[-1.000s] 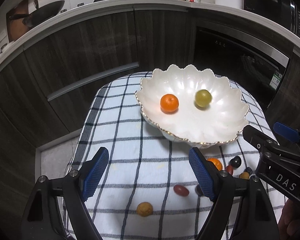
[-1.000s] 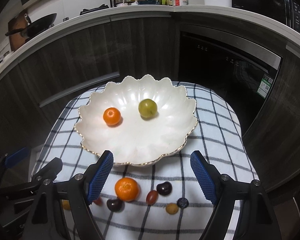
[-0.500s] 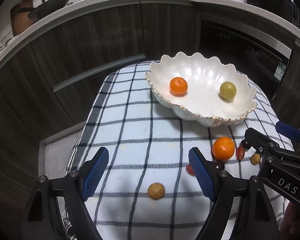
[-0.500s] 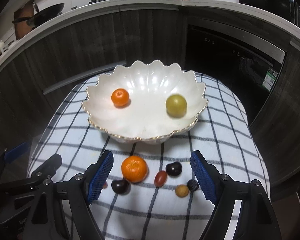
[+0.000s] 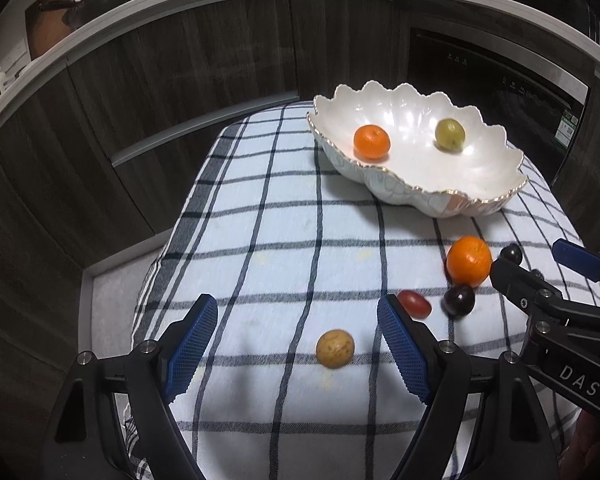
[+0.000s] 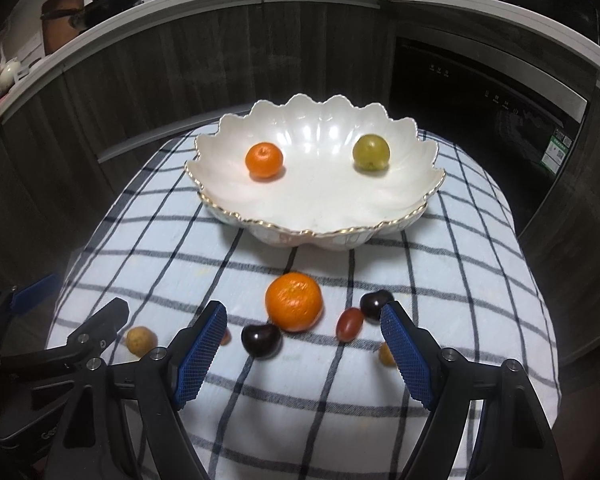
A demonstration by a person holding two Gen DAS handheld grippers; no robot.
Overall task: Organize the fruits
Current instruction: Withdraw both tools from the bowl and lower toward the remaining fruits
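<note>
Listing contents at this stage: scalloped white bowl (image 6: 316, 216) on the checked cloth (image 5: 280, 240) holds 2 fruits, a small orange (image 6: 263, 159) and a green fruit (image 6: 371, 151), lying well apart. Loose on the cloth in front of the bowl: 1 larger orange (image 6: 294, 301), 2 dark cherries (image 6: 261, 340) (image 6: 374, 305), 1 red grape tomato (image 6: 349, 323), 1 tan fruit (image 6: 141, 340) off to the left, 1 tan fruit (image 6: 386, 355) partly hidden behind the right pad, and 1 reddish piece too hidden to identify. Left gripper (image 5: 298, 354): jaws apart, empty, the tan fruit between and just ahead of its pads. Right gripper (image 6: 302, 354): jaws apart, empty, low over the cluster. Judged progress: 2 placed, at least 6 left, so under halfway.
</note>
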